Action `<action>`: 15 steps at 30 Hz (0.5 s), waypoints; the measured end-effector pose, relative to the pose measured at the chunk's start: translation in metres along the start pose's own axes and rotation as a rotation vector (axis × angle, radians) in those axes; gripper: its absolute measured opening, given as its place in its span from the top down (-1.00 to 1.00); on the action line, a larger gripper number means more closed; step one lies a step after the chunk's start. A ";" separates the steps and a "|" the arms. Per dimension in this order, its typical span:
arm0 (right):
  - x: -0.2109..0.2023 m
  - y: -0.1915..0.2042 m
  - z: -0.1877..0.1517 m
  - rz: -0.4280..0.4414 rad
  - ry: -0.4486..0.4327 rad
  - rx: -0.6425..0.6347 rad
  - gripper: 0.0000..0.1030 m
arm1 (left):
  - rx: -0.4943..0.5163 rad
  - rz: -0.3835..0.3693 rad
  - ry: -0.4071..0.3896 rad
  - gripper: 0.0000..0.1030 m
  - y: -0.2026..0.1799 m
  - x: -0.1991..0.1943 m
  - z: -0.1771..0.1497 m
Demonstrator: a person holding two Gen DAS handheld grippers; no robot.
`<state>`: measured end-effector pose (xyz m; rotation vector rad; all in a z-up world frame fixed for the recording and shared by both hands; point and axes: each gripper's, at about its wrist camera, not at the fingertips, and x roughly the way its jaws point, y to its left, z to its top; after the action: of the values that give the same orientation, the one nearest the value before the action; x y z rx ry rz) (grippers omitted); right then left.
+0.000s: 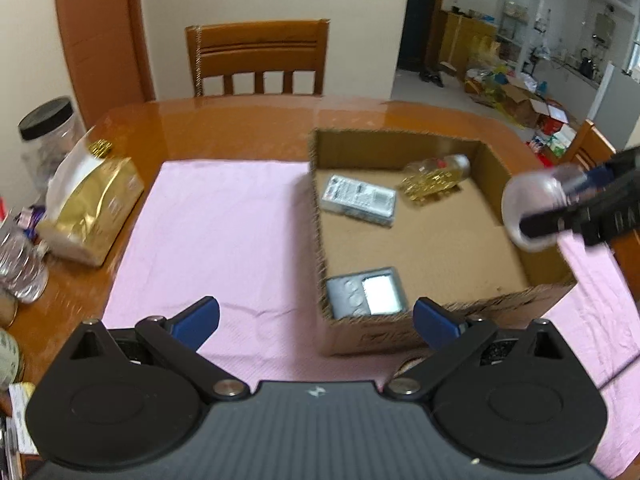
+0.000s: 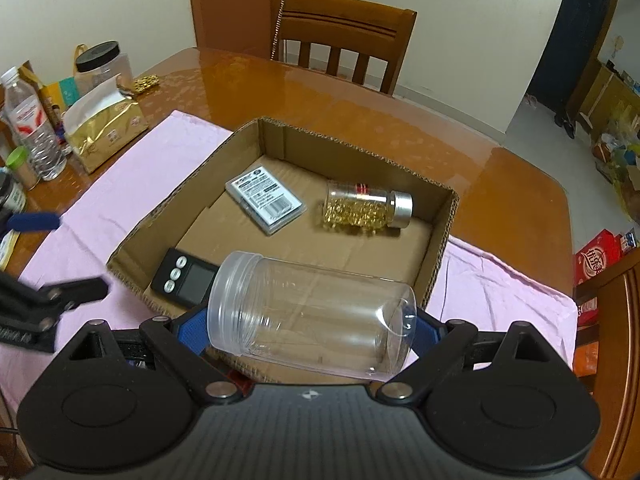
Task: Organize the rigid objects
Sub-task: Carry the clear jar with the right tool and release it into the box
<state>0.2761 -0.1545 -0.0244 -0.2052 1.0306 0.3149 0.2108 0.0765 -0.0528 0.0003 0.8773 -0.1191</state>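
Observation:
An open cardboard box stands on a pink cloth. Inside lie a small labelled case, a bottle of golden capsules on its side and a black pocket scale. My right gripper is shut on an empty clear plastic jar, held sideways above the box's near edge; the jar also shows in the left wrist view. My left gripper is open and empty, over the cloth at the box's near corner.
A gold foil bag, a black-lidded clear jar and a water bottle stand at the table's left side. A wooden chair is behind the table.

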 end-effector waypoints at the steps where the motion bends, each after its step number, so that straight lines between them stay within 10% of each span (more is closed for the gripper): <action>1: 0.003 -0.001 0.004 0.002 0.001 0.005 -0.87 | -0.001 0.012 0.002 -0.98 0.002 0.000 -0.002; 15: 0.043 -0.015 0.053 -0.116 -0.017 0.030 -1.00 | -0.006 0.035 -0.006 -0.99 0.022 -0.006 -0.019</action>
<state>0.3448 -0.1444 -0.0351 -0.2333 1.0014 0.1957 0.1948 0.0998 -0.0609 0.0099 0.8717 -0.0839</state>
